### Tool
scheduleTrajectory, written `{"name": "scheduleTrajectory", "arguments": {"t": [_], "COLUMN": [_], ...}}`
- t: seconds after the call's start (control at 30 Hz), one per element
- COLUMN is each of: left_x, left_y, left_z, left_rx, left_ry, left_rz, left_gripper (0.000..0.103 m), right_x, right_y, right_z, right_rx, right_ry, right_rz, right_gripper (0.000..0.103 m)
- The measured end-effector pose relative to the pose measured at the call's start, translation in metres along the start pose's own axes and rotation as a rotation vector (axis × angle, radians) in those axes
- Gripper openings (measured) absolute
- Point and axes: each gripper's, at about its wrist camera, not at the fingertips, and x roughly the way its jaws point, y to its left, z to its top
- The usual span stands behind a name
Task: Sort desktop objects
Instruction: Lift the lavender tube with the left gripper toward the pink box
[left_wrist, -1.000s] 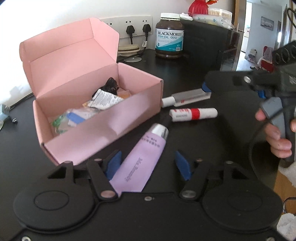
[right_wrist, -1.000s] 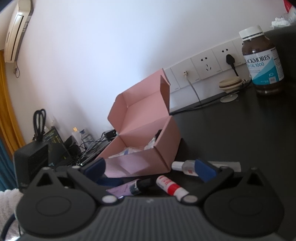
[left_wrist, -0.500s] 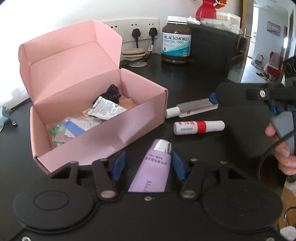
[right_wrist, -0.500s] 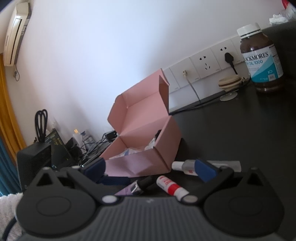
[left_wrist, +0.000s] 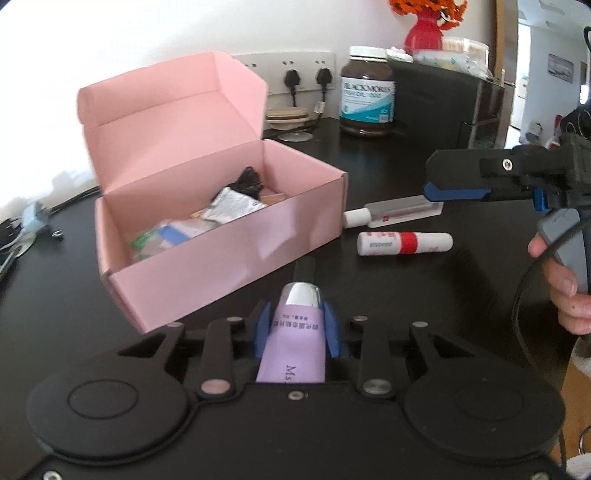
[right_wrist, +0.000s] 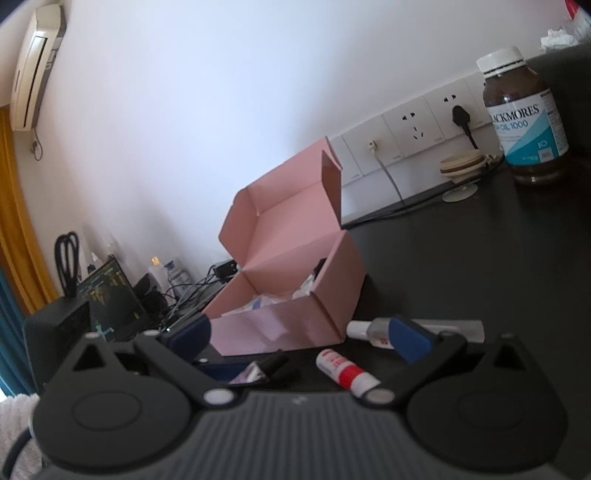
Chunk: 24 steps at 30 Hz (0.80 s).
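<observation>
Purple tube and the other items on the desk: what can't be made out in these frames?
- Purple tube, left wrist view: rear end hidden under the left gripper, whose closing pads now touch it.
- Pink box contents: mostly hidden by its front wall.
- Sachet: far end covered by the right gripper.
- White stick: print too small to read.

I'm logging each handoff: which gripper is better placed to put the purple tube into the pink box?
Left. The left gripper, whose jaws have just been closing, has its blue pads against the purple tube, right beside the pink box. The right gripper is open and empty, nearer the white tubes.
</observation>
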Motion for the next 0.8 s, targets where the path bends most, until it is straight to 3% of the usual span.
{"name": "scheduleTrajectory", "arguments": {"t": [0.33,0.8], "left_x": [-0.032,-0.05], "left_y": [0.001,0.01], "left_z": [-0.008,0.007], "left_rx": [0.0,-0.038], "left_ry": [-0.079,-0.19], "left_rz": [0.083,0.173], "left_gripper": [0.031,0.031], "right_x": [0.0,0.0], "right_y": [-0.001,-0.001], "right_z": [0.0,0.001], "right_rx": [0.008,0.011], "right_ry": [0.002,0.0], "right_rz": [0.001,0.0], "right_gripper": [0.102,0.102]}}
